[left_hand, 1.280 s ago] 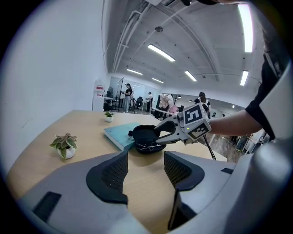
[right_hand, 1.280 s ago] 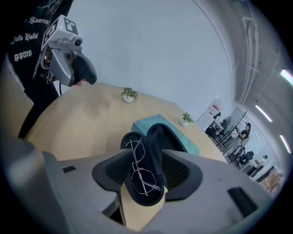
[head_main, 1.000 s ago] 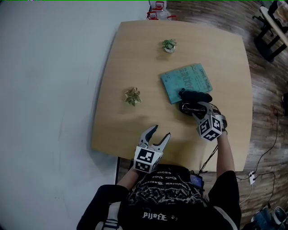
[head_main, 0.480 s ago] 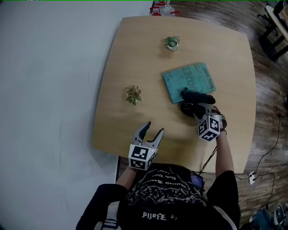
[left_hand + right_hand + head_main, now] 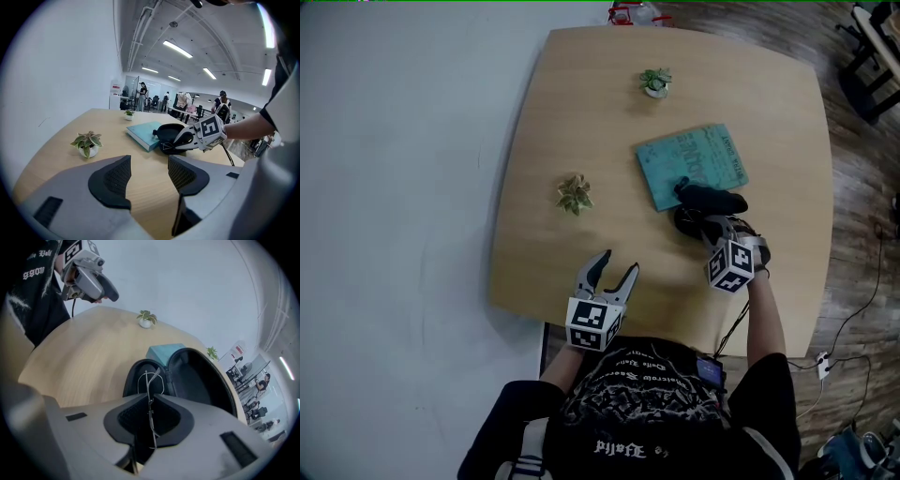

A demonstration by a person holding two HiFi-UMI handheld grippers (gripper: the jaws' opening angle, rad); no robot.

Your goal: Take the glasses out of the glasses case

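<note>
The black glasses case [image 5: 709,201] lies open on the wooden table [image 5: 581,122], its lid resting against a teal book [image 5: 692,164]. My right gripper [image 5: 704,231] reaches down into the case's lower half [image 5: 143,376]. Its jaws are closing, and the thin wire glasses [image 5: 150,397] stand on edge between the pads [image 5: 165,414], pinched there. The lid [image 5: 199,378] stands empty behind. My left gripper [image 5: 613,268] hovers open over the table's front edge with nothing between its pads [image 5: 112,180]. From the left gripper view the right gripper [image 5: 188,139] shows at the case [image 5: 168,132].
Two small potted plants stand on the table, one left of centre [image 5: 574,194] and one at the far side [image 5: 655,82]. The table's front edge lies just below my left gripper. Wooden floor and cables lie to the right.
My right gripper sank into the case and its jaws came together on the glasses. My left gripper drew back and left toward the table's front edge.
</note>
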